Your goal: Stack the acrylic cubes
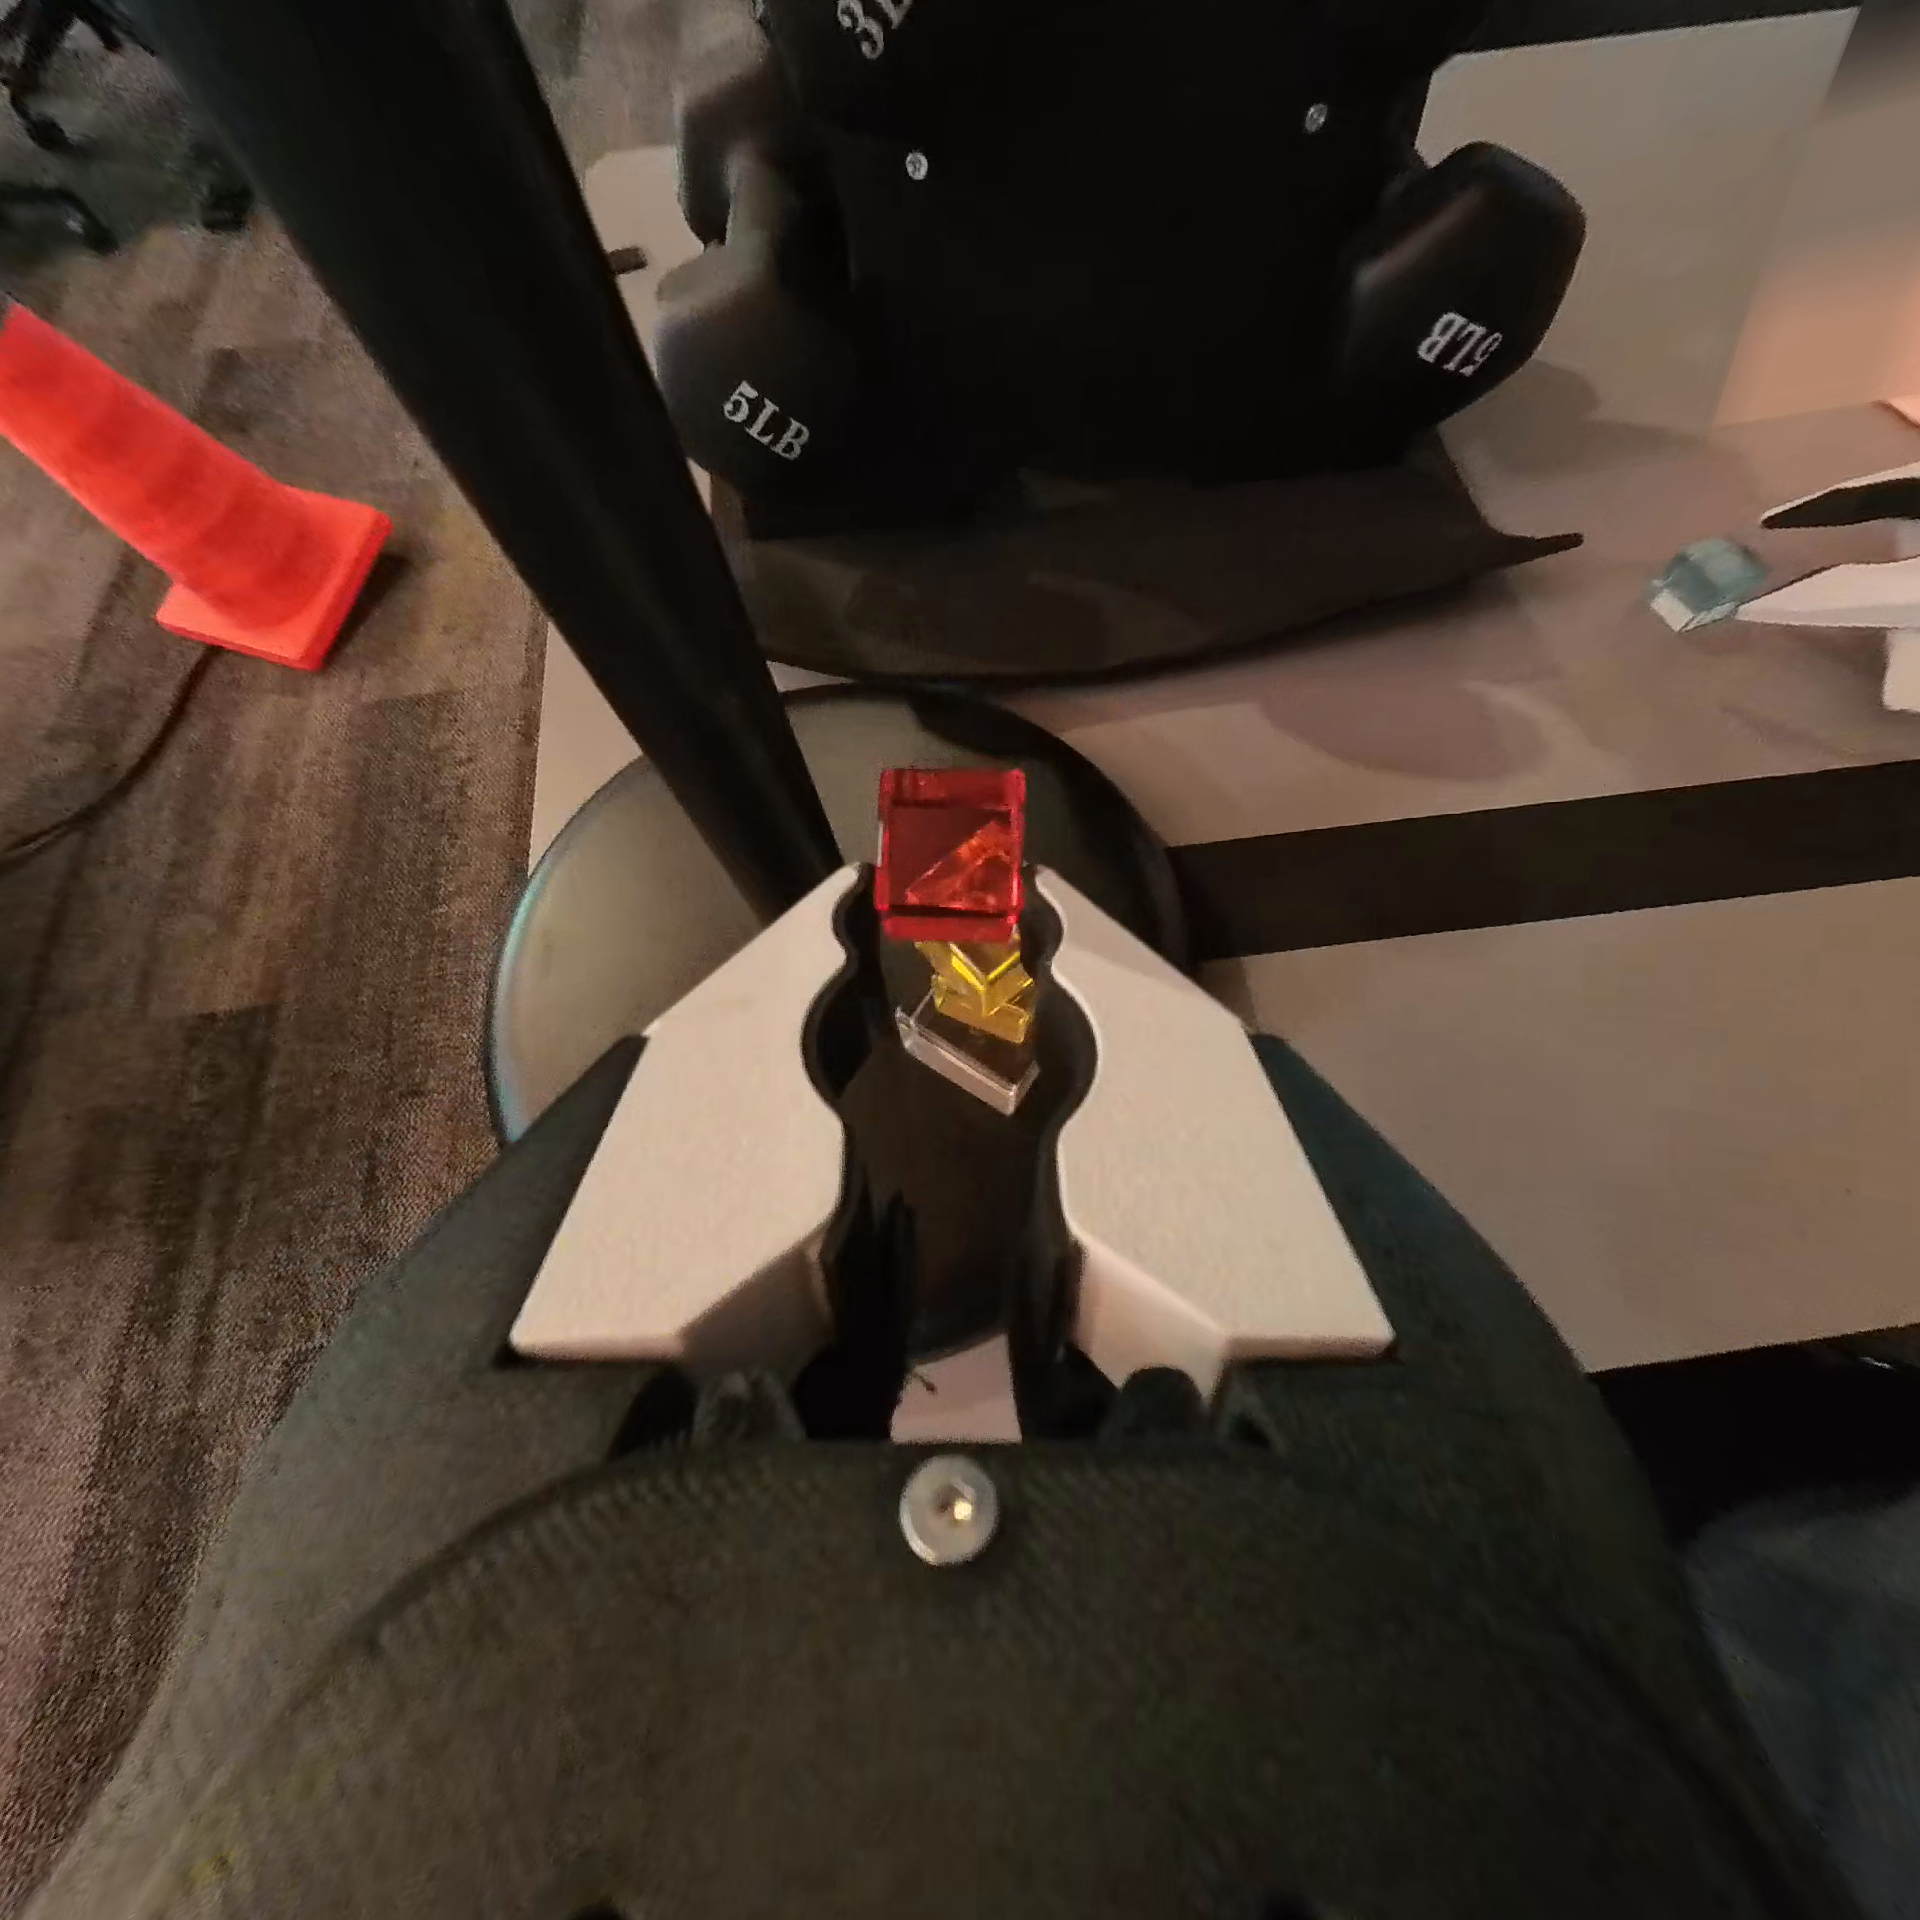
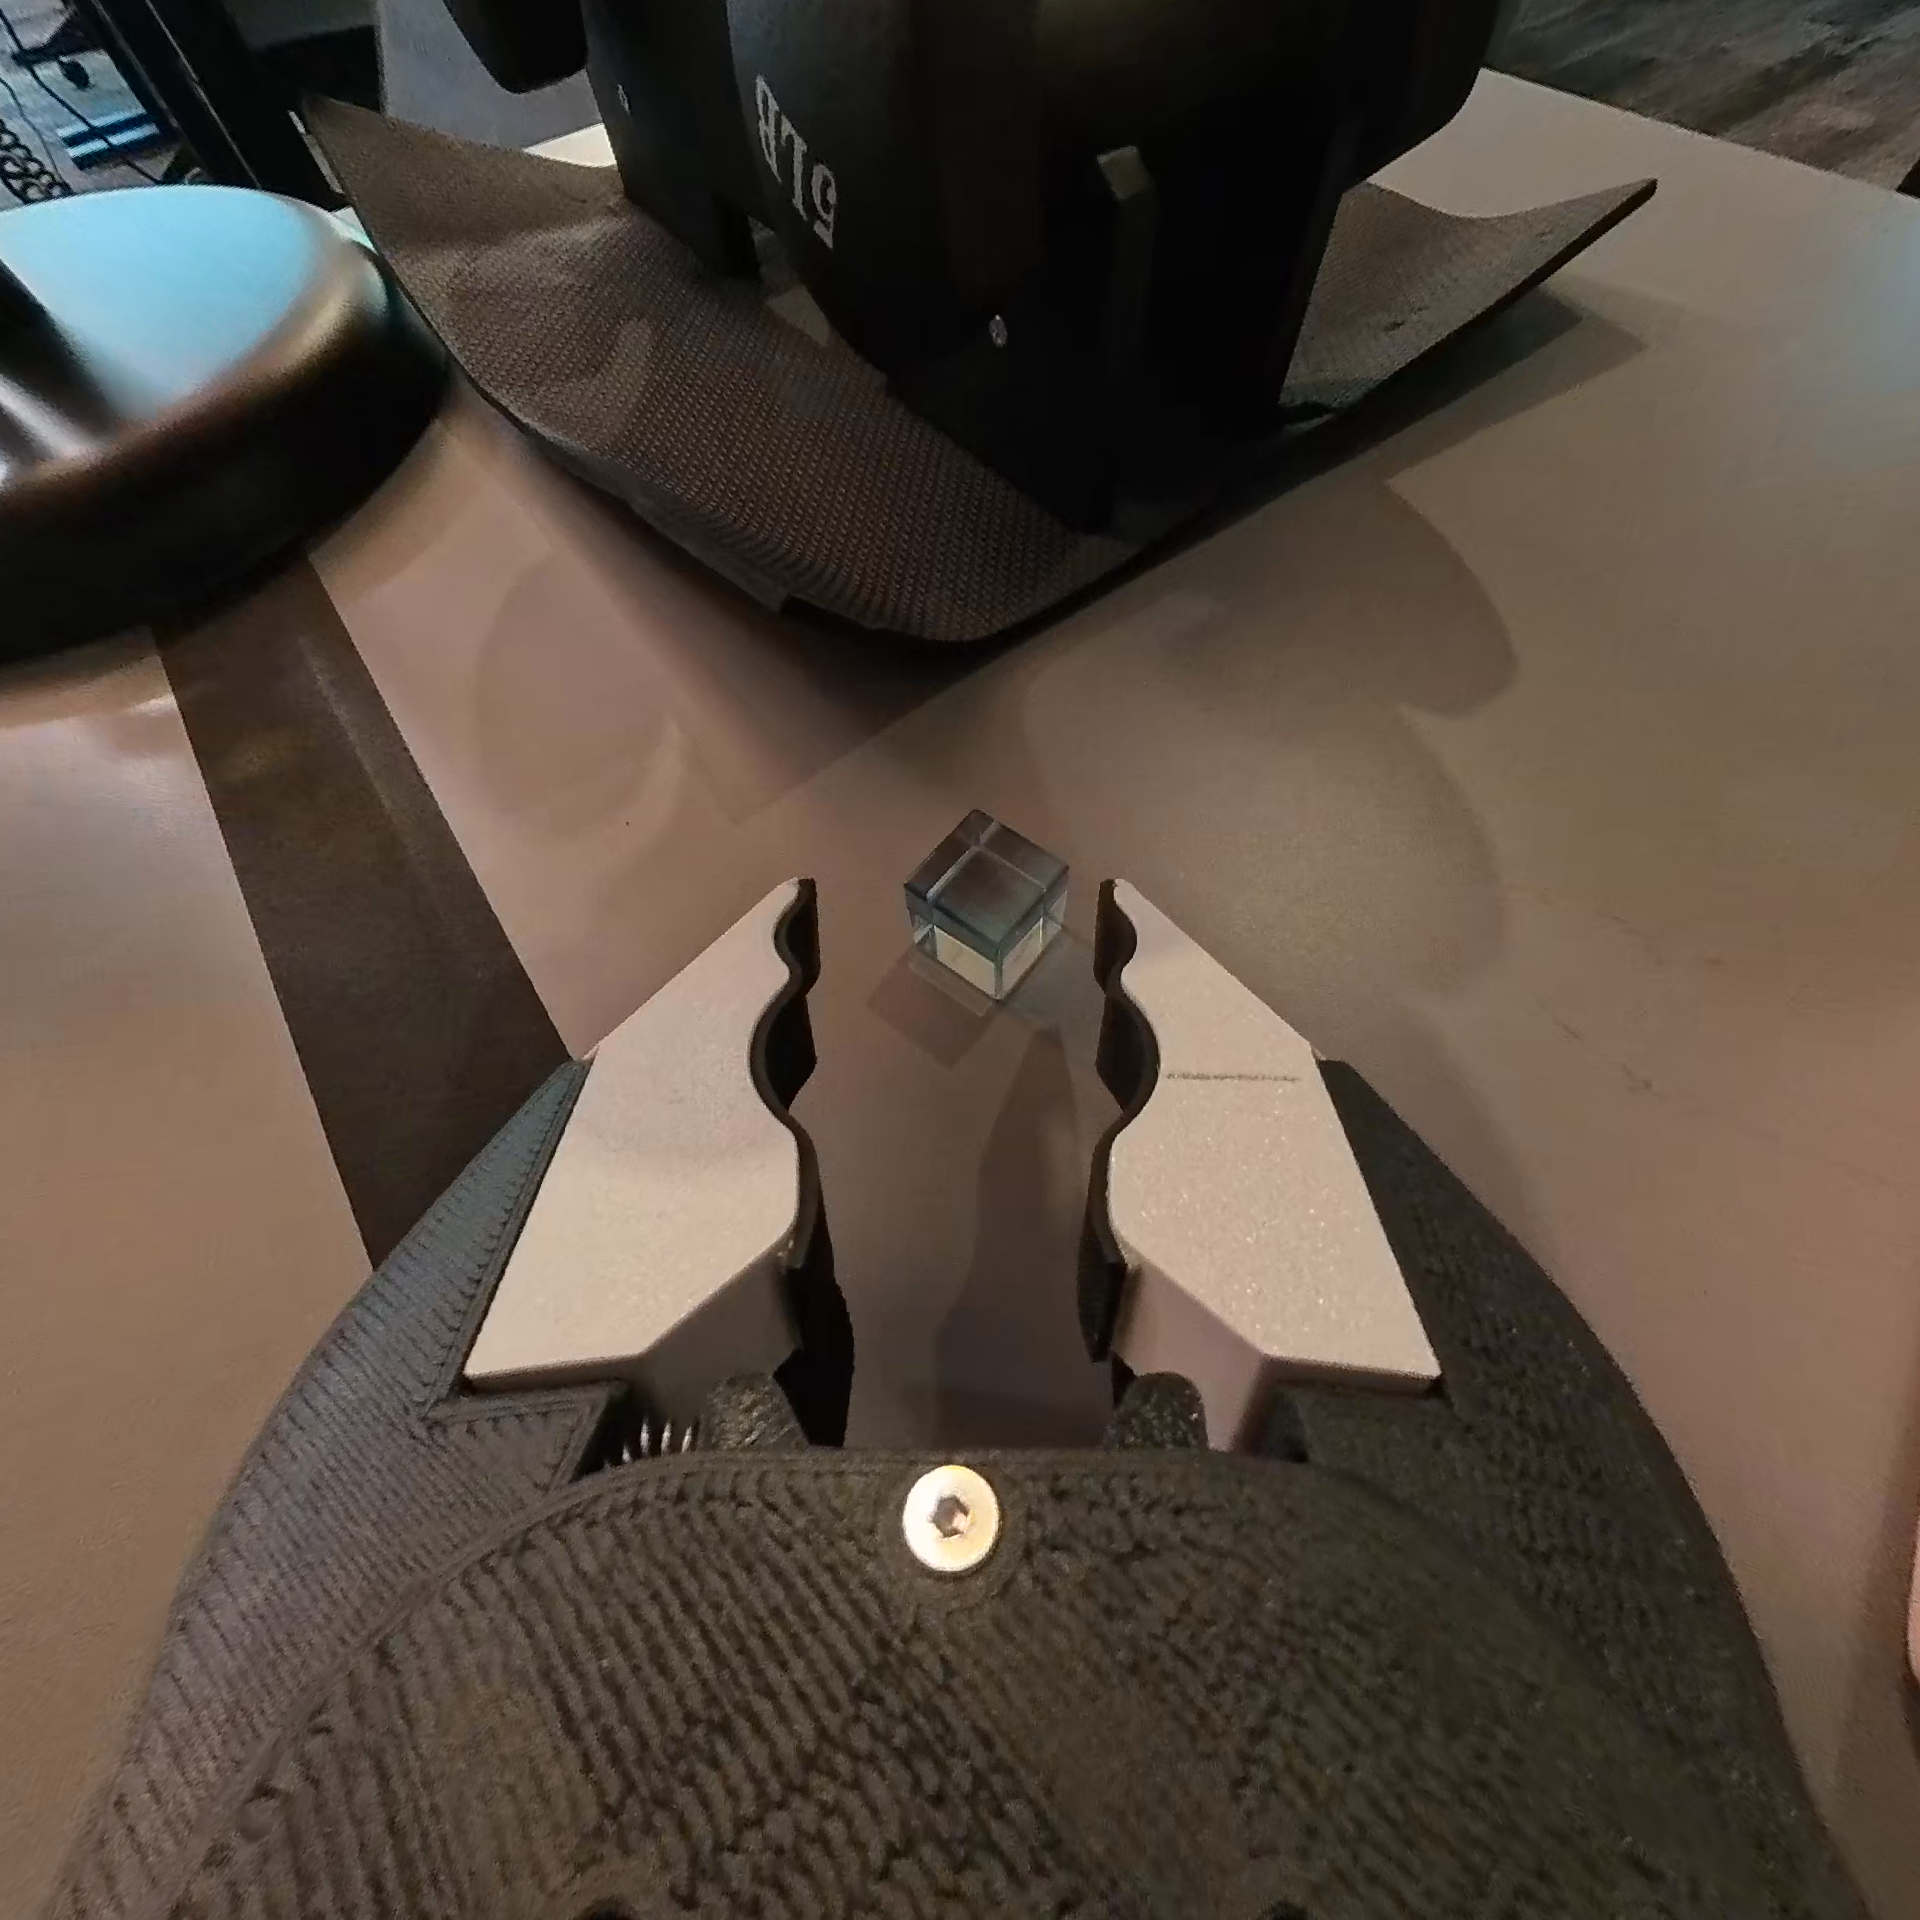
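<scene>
The left claw [image 1: 951, 894] grips a red cube [image 1: 951, 854] topping a yellow and a clear cube, their column running along its fingers, while the right claw [image 2: 956, 914] stands wide around a bluish cube [image 2: 987, 920] resting on the desk [image 2: 1455, 831], one corner toward the camera.

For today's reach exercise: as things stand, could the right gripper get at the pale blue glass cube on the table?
Probably yes. The right gripper stands open with the pale blue cube between its fingertips, untouched, and nothing lies between them.
</scene>
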The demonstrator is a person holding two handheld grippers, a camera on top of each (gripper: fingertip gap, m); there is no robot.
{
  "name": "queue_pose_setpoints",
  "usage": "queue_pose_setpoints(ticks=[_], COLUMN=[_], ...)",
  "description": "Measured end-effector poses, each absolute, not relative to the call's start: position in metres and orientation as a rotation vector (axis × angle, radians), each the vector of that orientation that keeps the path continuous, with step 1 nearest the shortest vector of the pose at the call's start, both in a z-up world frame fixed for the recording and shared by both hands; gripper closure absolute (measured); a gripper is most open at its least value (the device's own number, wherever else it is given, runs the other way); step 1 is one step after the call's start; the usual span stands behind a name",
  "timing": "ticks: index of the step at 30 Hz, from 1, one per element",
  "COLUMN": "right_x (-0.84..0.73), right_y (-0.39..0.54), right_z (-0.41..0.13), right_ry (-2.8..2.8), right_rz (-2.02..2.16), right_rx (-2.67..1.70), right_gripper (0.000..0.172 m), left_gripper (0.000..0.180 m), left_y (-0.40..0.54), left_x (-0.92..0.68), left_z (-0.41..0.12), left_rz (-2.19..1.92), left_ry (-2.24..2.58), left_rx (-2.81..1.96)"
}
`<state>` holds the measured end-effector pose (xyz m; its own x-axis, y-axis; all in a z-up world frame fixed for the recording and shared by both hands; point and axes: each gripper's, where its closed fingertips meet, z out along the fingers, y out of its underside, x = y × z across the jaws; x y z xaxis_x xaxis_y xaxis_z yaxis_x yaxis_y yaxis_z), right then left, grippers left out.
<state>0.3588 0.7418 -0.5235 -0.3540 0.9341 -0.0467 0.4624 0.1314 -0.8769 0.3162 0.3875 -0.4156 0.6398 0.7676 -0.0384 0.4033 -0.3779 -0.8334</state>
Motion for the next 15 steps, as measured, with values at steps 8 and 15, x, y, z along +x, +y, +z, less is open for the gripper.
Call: queue_pose_setpoints(ticks=[8, 15], right_x=[0.359, 0.359], right_y=[0.741, 0.741], right_z=[-0.524, -0.525], right_ry=[-1.891, -1.895], right_rz=[1.160, 1.158], right_rx=[-1.342, -1.343], right_gripper=[0.120, 0.120], left_gripper=[0.154, 0.154], left_y=[0.392, 0.394], left_x=[0.321, 0.321], left_z=[-0.416, -0.426], left_rz=[0.454, 0.423], left_ry=[-0.959, -0.982], left_rx=[-2.045, -2.074])
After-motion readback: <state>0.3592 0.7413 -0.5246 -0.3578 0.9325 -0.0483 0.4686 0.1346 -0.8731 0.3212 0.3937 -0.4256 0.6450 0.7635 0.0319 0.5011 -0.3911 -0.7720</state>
